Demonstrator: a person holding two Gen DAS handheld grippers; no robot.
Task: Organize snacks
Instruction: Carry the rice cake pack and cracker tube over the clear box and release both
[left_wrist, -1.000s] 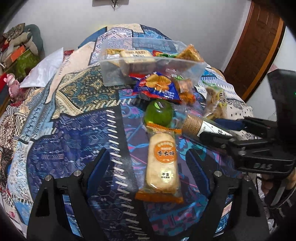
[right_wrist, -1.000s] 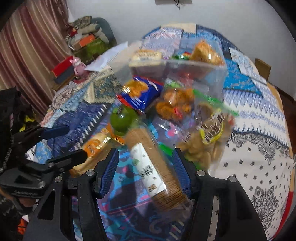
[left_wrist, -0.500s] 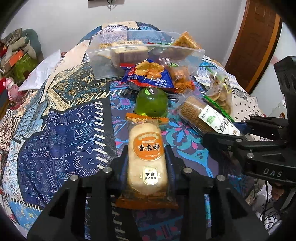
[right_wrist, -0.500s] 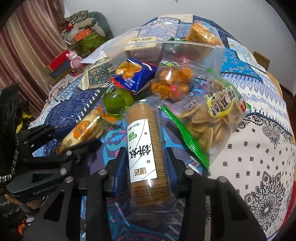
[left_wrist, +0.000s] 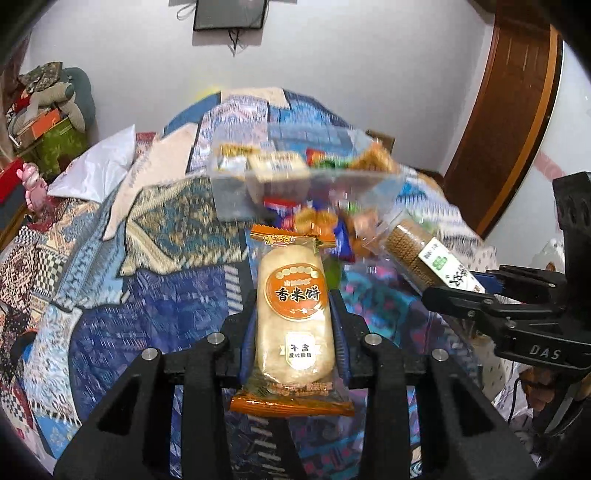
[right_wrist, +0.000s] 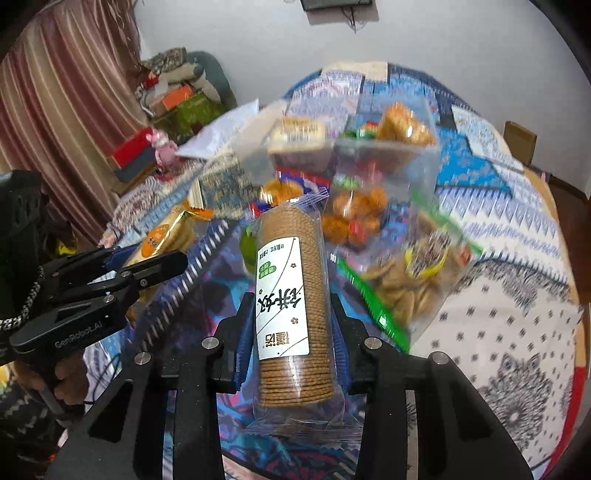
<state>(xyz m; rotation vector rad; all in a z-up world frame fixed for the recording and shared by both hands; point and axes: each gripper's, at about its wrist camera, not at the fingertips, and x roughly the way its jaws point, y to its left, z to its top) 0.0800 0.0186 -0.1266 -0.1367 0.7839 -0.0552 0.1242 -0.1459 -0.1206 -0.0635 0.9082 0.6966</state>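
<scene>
Left wrist view: left gripper (left_wrist: 293, 325), jaws clamped on the rice cracker pack (left_wrist: 292, 317), has lifted it off the table (left_wrist: 155, 306). Right wrist view: right gripper (right_wrist: 290, 328) likewise grips the raised biscuit roll (right_wrist: 290, 302), clear bin (right_wrist: 369, 147) beyond.

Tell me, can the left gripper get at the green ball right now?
Probably not: the left gripper is already shut on the rice cracker pack, which also hangs in front of the green ball.
</scene>
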